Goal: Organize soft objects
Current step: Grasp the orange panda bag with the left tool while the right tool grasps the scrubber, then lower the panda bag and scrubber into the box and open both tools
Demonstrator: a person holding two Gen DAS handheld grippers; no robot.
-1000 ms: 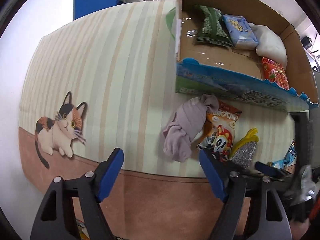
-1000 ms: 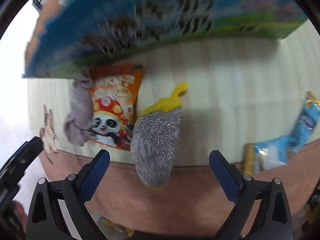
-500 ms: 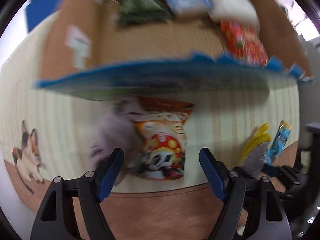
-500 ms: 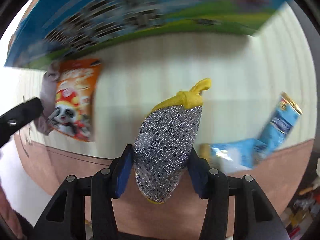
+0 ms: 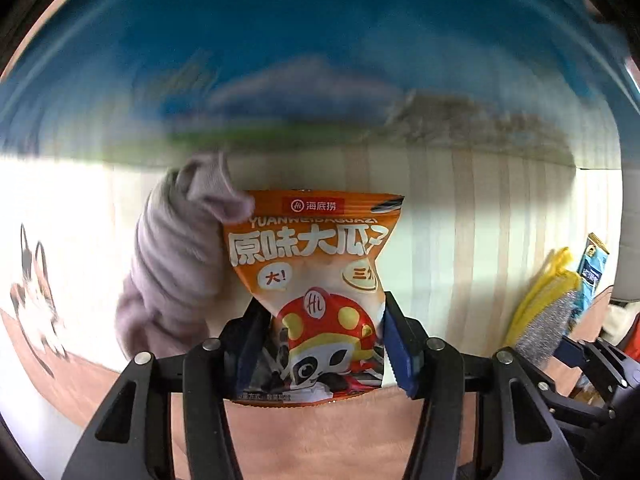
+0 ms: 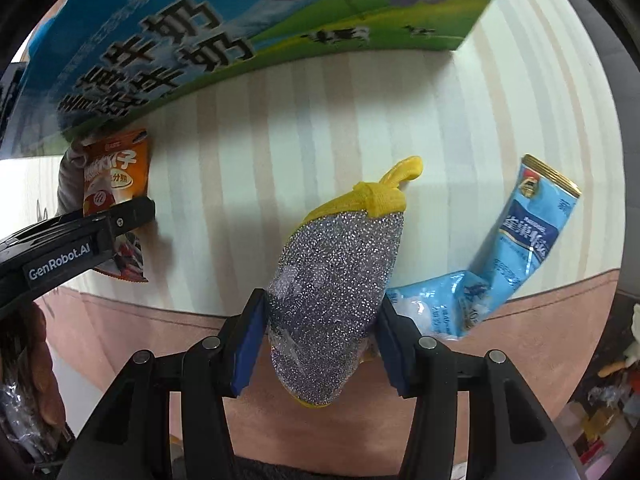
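My left gripper point(image 5: 320, 344) is shut on an orange snack packet point(image 5: 316, 264) with a panda print, low over the striped mat. A crumpled grey-lilac cloth point(image 5: 176, 264) lies against the packet's left side. My right gripper point(image 6: 318, 344) is shut on a silver glitter scrubbing mitt with yellow trim point(image 6: 340, 264). The mitt also shows at the right edge of the left wrist view point(image 5: 544, 316). The left gripper and the packet point(image 6: 116, 172) appear at the left of the right wrist view.
A cardboard box with a blue and green printed wall point(image 6: 200, 32) stands just behind both items; its inside is out of sight. A light blue sachet point(image 6: 516, 248) lies right of the mitt. The mat has a brown front band point(image 5: 320, 440).
My left gripper moved in low and closed on the snack packet. My right gripper stays shut on the mitt, having closed on it earlier; the view has steadied.
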